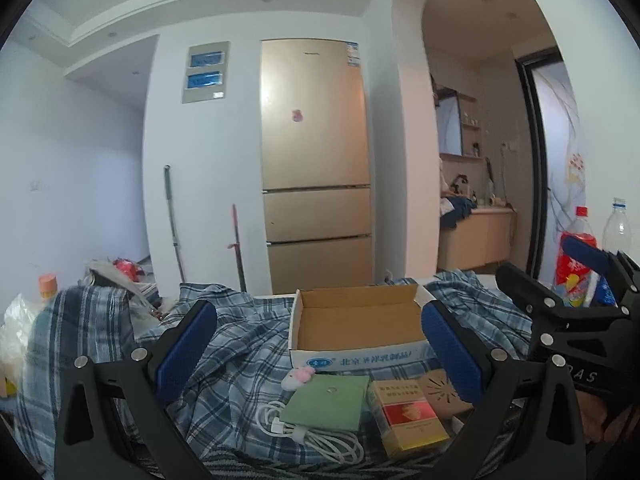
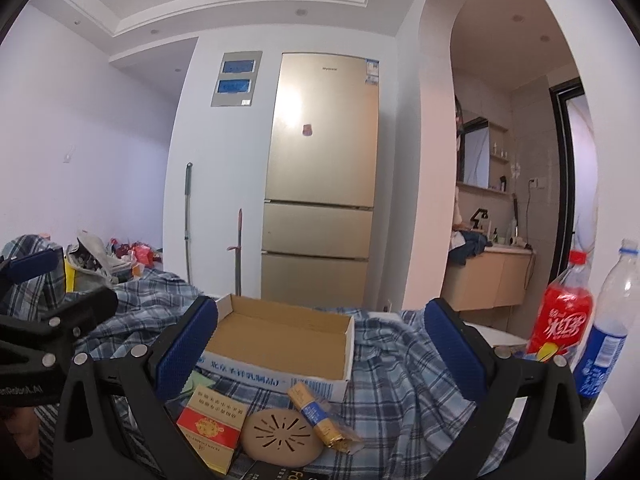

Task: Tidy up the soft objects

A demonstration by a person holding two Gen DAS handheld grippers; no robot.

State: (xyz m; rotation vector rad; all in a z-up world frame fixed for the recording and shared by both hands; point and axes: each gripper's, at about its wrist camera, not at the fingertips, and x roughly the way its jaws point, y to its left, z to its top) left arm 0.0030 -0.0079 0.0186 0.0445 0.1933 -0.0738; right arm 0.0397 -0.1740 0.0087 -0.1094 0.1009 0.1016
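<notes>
A: Where's your soft stuff? I see the plaid cloth rumpled under everything, cardboard box sitting empty on it.

B: Yep, and the little plush toy lies just in front of that box. Your left gripper and right gripper both have fingers spread wide, holding nothing.

Plaid cloth — cardboard box atop
</notes>
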